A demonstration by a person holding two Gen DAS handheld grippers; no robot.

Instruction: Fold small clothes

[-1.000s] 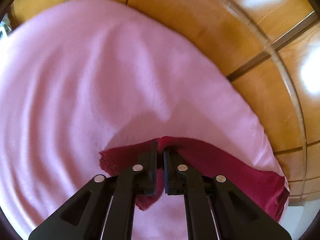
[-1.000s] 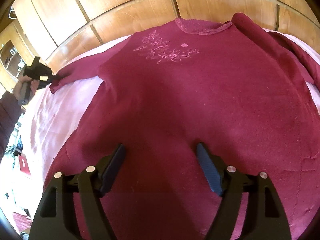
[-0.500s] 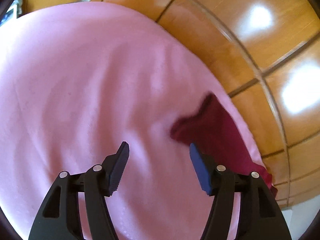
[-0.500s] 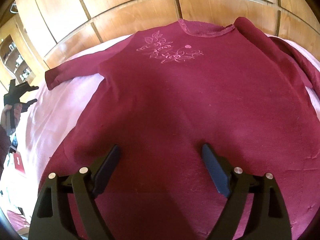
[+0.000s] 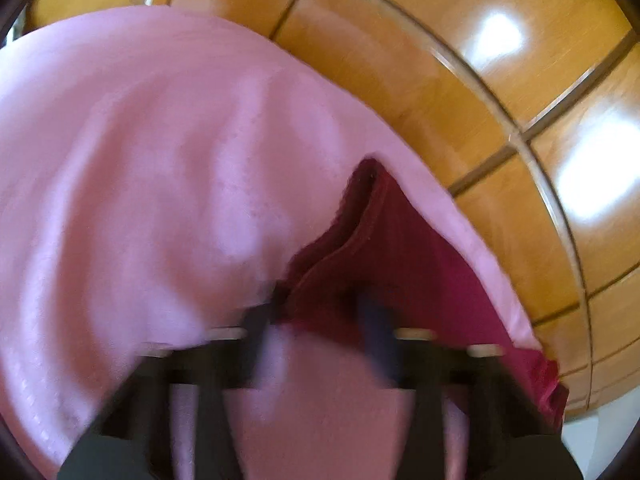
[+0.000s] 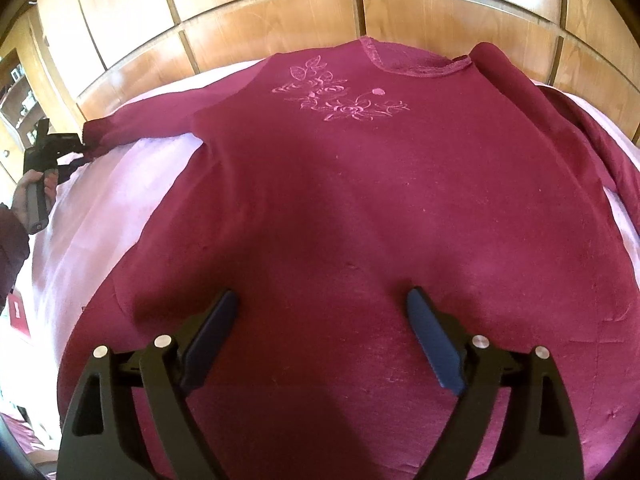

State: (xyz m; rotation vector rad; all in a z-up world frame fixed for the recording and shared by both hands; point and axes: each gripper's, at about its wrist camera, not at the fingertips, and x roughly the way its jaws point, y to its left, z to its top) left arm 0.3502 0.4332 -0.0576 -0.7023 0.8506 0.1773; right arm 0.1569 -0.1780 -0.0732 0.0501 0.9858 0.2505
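Observation:
A dark red long-sleeved top [image 6: 360, 200] with pink flower embroidery lies flat, front up, on a pink blanket [image 6: 100, 208]. My right gripper [image 6: 322, 312] is open and empty, hovering over the top's lower half. My left gripper [image 5: 320, 312] is blurred; its fingers straddle the cuff of the top's left sleeve [image 5: 360, 248], jaws still apart. In the right wrist view the left gripper [image 6: 60, 148] sits at the sleeve end [image 6: 104, 136] at far left. The other sleeve [image 6: 580, 128] lies folded along the right side.
Wooden wardrobe panels [image 6: 280, 8] stand close behind the bed. The blanket's far edge [image 5: 460, 216] runs right beside the sleeve cuff. A red item [image 6: 18, 312] lies at the left below the bed.
The left gripper let go of the sleeve cuff, opened and pulled back, and has now moved forward again onto the cuff. The right gripper drew back slightly and stays open.

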